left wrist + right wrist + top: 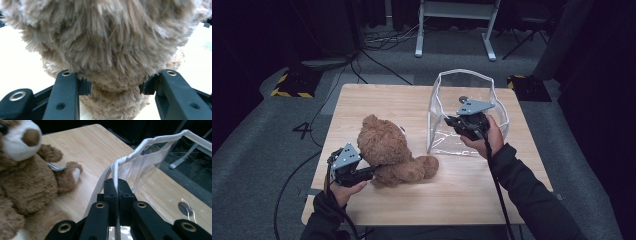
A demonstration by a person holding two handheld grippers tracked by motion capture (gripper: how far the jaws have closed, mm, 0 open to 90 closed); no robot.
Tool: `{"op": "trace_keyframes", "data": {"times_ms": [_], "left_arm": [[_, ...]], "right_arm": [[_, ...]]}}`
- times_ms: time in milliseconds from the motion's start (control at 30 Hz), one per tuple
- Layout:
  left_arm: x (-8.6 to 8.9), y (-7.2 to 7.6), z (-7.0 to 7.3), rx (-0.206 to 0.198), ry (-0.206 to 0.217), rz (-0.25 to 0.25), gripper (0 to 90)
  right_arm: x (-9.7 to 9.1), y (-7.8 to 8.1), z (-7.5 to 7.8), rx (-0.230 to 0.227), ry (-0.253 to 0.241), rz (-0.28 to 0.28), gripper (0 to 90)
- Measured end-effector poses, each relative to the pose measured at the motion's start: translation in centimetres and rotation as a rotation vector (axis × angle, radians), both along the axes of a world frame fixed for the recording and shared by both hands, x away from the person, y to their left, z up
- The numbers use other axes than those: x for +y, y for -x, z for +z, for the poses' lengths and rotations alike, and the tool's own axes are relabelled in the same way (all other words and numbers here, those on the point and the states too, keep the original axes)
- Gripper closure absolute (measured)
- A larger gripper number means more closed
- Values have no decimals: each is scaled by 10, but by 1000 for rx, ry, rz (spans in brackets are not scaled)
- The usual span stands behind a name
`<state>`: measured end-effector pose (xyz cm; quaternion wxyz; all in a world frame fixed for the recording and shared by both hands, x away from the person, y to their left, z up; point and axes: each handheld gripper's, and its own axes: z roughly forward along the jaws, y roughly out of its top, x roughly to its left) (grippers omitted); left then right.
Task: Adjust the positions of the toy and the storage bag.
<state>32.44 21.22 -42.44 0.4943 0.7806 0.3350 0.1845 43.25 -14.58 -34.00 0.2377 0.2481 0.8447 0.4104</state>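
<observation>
Teddy bear sits on the table, left gripper clamped on its body, while right gripper pinches the clear bag's rim, probably keeping it open for loading.

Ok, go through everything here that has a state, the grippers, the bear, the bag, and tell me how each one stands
left gripper: shut on the teddy bear, jaws pressed into its fur.
right gripper: shut on the white rim of the clear plastic bag.
teddy bear: sitting on the wooden table, outside the bag.
clear plastic bag: standing on the table, mouth open, nothing inside that I can see.
</observation>
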Motion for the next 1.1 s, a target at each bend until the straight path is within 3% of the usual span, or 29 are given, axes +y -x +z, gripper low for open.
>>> {"op": "trace_keyframes", "data": {"times_ms": [200, 400, 500, 600, 633, 767, 800, 933, 1100], "left_arm": [[1, 2, 0, 3, -1, -4, 543], [5, 3, 0, 10, 0, -10, 542], [5, 2, -1, 15, 8, -5, 521], [5, 1, -1, 22, 15, 4, 495], [4, 1, -1, 23, 18, 5, 491], [1, 1, -1, 16, -1, -6, 487], [0, 1, -1, 15, -1, -7, 487], [-5, 1, 0, 6, -17, -18, 487], [-8, 1, -1, -1, -19, -29, 487]], "right_arm": [[25, 12, 1, -13, 17, 39, 876], [36, 27, 1, -12, 13, 95, 870], [33, 35, 6, -21, -19, 96, 728], [28, 41, 12, -43, -24, 90, 703], [19, 45, 19, -43, -23, 91, 653], [2, 47, 28, -82, -25, 57, 610], [-9, 45, 34, -108, -23, 19, 596], [-37, 26, 43, -127, 8, -92, 555], [-62, -5, 38, -69, 49, -176, 482]]}}
